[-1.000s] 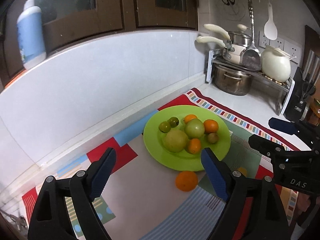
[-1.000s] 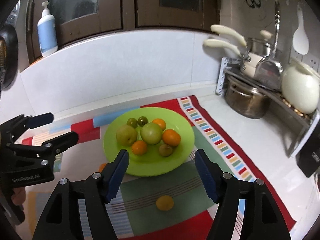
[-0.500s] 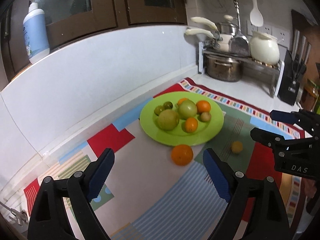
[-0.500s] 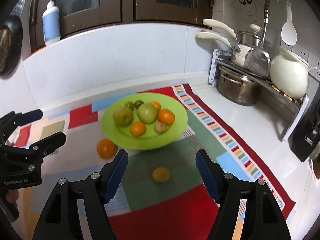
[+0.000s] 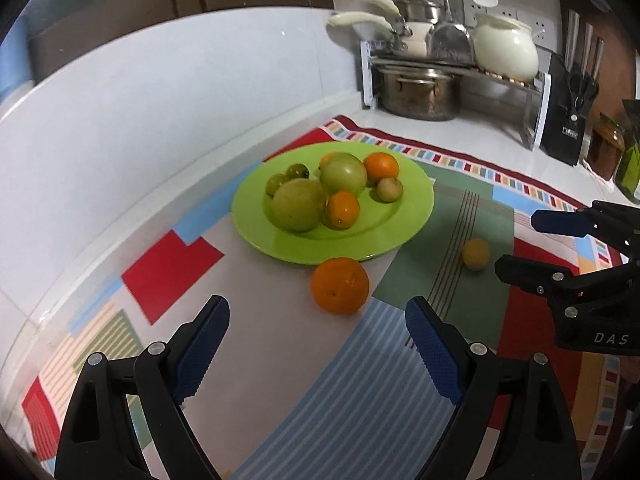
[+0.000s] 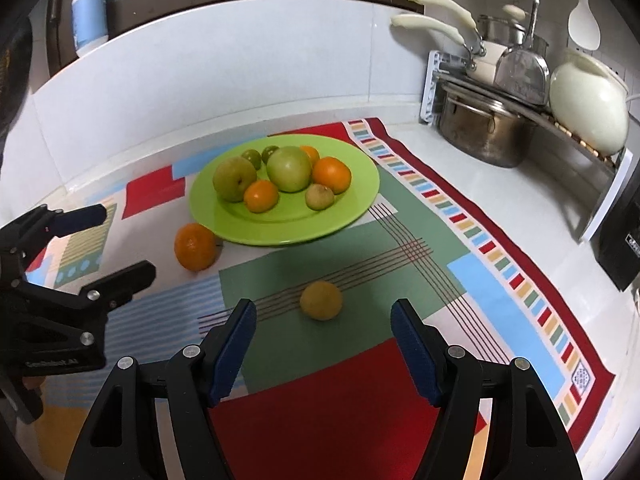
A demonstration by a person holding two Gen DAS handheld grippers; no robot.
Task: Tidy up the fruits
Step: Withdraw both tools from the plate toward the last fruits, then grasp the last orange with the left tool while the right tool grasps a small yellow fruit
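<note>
A green plate (image 5: 416,208) (image 6: 360,184) holding several green and orange fruits sits on a patterned mat. An orange (image 5: 340,285) (image 6: 196,246) lies loose on the mat just in front of the plate. A small yellow fruit (image 5: 475,254) (image 6: 321,301) lies on the mat's green patch. My left gripper (image 5: 316,316) is open, hovering just short of the orange with nothing between its jaws. My right gripper (image 6: 323,320) is open above the mat, with the yellow fruit just beyond its blue fingertips. Each gripper also shows at the edge of the other's view.
A metal rack (image 6: 520,92) with pots, pans and a white jar (image 6: 588,116) stands at the back right. A knife block (image 5: 568,120) and bottles (image 5: 608,152) stand at the far right. A white tiled wall (image 5: 160,100) runs behind the mat; a soap bottle (image 6: 89,12) sits on its ledge.
Both grippers have come down and closer to the mat. The orange and the yellow fruit now sit larger, nearer the fingertips. No fruit has moved.
</note>
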